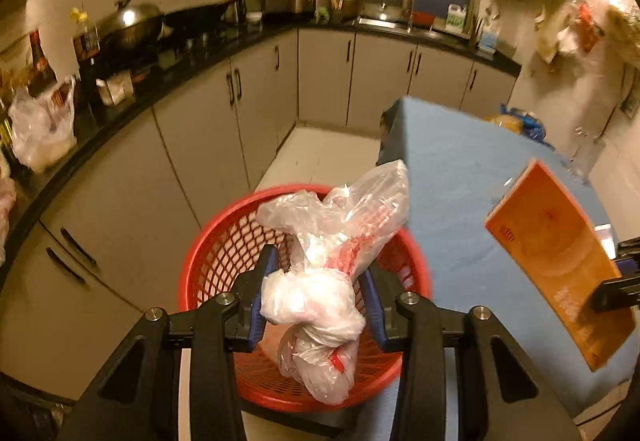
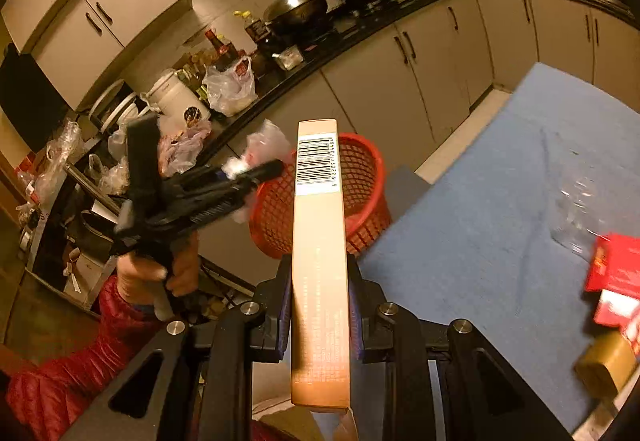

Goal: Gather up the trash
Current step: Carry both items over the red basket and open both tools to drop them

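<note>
Plastic bag [image 1: 316, 297] clamped in left gripper [image 1: 316, 281], over basket [image 1: 208, 253]

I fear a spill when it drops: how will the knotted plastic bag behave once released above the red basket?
Probably floppy: the knotted plastic bag sags and bulges between the left hand-held gripper fingers. It looks light, thin and crinkled, so it should drop softly into the red basket directly underneath, without rolling.

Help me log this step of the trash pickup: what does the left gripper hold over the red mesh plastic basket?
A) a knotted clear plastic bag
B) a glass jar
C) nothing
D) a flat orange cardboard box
A: the left gripper is closed on a knotted clear plastic bag above the red mesh plastic basket; the flat orange cardboard box sits in the right gripper.
</note>
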`<state>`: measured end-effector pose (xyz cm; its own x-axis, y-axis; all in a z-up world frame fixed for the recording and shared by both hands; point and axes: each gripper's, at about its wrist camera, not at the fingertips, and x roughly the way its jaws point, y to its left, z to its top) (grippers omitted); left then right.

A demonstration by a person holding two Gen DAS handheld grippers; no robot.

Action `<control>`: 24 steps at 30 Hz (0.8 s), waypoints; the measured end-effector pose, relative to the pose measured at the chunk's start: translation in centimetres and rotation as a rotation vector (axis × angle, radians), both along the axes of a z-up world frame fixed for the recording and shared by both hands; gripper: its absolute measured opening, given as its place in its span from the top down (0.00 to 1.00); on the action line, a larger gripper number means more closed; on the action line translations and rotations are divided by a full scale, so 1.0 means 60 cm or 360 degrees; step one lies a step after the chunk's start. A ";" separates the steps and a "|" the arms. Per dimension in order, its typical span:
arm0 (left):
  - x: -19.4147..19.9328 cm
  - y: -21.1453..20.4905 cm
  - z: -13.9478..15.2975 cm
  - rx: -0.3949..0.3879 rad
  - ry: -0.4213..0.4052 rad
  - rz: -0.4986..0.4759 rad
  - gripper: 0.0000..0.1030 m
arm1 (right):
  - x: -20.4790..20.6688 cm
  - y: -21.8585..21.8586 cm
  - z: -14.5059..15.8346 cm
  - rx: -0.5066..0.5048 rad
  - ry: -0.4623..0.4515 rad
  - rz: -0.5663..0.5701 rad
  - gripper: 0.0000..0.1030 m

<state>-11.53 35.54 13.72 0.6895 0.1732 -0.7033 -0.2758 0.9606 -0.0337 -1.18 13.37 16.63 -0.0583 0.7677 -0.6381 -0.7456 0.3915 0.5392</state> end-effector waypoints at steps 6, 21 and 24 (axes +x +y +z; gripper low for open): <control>0.017 0.030 -0.041 -0.0103 0.0047 0.0023 0.43 | 0.018 0.077 -0.017 -0.0049 0.0068 0.0023 0.75; -0.075 0.051 -0.014 -0.0062 -0.0115 0.0144 0.34 | 0.062 0.221 -0.096 -0.0204 0.0171 -0.0108 0.39; -0.082 0.041 -0.019 -0.0089 -0.0113 0.0091 0.34 | 0.056 0.193 -0.081 -0.0131 0.0169 -0.0109 0.38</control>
